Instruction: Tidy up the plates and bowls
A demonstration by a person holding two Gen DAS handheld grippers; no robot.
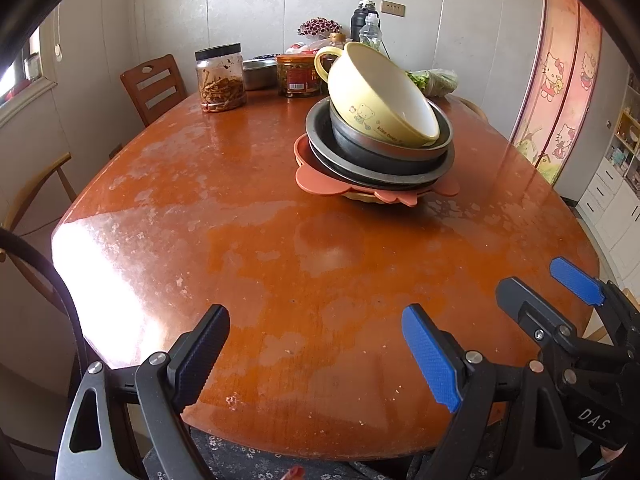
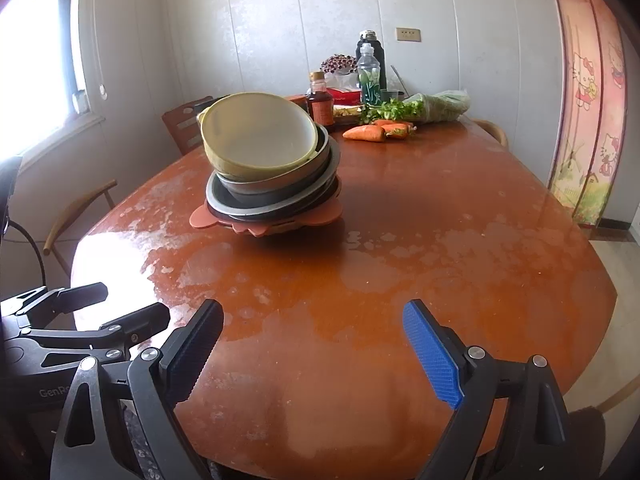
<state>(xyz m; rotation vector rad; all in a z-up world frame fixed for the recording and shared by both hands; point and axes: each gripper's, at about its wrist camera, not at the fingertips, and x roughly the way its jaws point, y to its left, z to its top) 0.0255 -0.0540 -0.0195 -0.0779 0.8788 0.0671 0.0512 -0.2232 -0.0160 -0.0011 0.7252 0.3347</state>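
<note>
Across both wrist views spreads a large oval wooden table (image 1: 280,264) with a glossy orange-brown top, its varnish worn into pale patches and washed out by window glare at the near left corner. Behind it stand pale panelled walls (image 1: 248,4), a pink cartoon-cat curtain (image 1: 560,80) on the right, and brown wooden chairs (image 1: 154,86) at the far left side.

Toward the middle of the table, well apart from both grippers, sits the stack of dishes: a cream-yellow plastic bowl (image 1: 384,96) with a bear print and a handle lies tilted on top, inside a grey metal bowl (image 1: 384,150), which rests on a wider grey metal plate (image 1: 360,170), all on a terracotta plastic plate with rounded tabs (image 1: 316,180). Something yellowish lies under that plate; what it is cannot be made out.

At the far end are a clear plastic jar with a black lid (image 1: 220,78), a red-labelled tin (image 1: 298,76), bottles (image 2: 370,68), bagged greens (image 2: 436,106) and orange carrots (image 2: 366,133), partly hidden behind the stack in the left view.

The left gripper (image 1: 316,356) hovers over the near edge with its jaws spread wide and nothing between them. The right gripper (image 2: 314,354) beside it is likewise gaping and empty. Both bodies are cut off by the bottom of the frame.
</note>
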